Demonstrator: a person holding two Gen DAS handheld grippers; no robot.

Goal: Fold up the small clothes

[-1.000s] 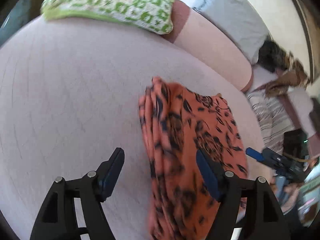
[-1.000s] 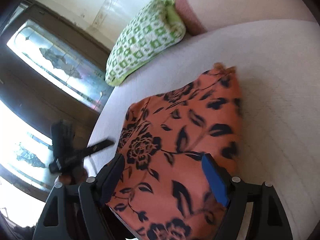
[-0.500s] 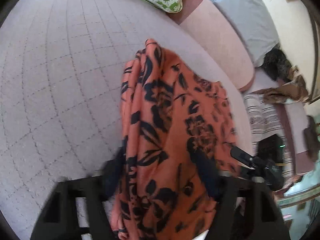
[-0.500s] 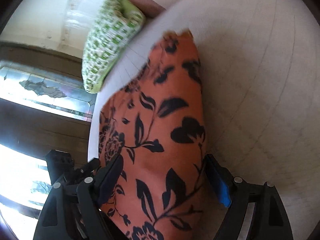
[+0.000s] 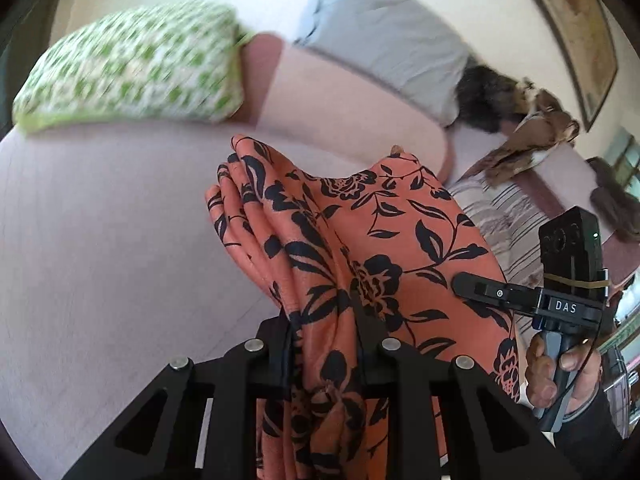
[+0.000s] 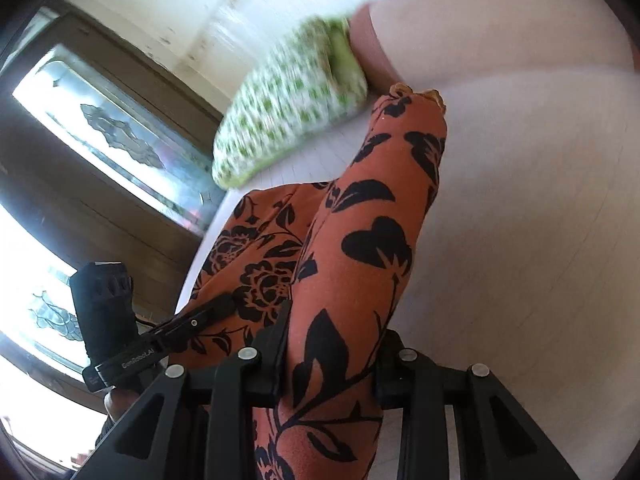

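Cloth: an orange garment with a black flower print, thin and limp. It is bunched into soft ridges and sags wherever nothing holds it.
Where it is: lifted above the pale bed cover. One end runs toward the green patterned pillow, the other passes down through both tools. Whether its far tip touches the bed cannot be told.
Left tool: clenched on a gathered, many-layered bundle of the garment, which fills the gap between the two fingers.
Right tool: clenched on another gathered part of the same garment. A thick roll of fabric rises from between its fingers.
Weight: judged very light, with no strain on either grip.
Stiffness: none to speak of. It will not hold a crease unless it is laid flat and pressed.
Slip: the weave looks smooth, so layers may slide over each other and a thin pinch could let go.
Best hold: at corners or along a hem, through every layer, with the two tools well apart so the fabric hangs as a flat sheet.
Risk: both grips are on bunches, so a fold made now would likely come out lumpy.
Other things: a grey pillow and striped cloth lie well apart from the garment.
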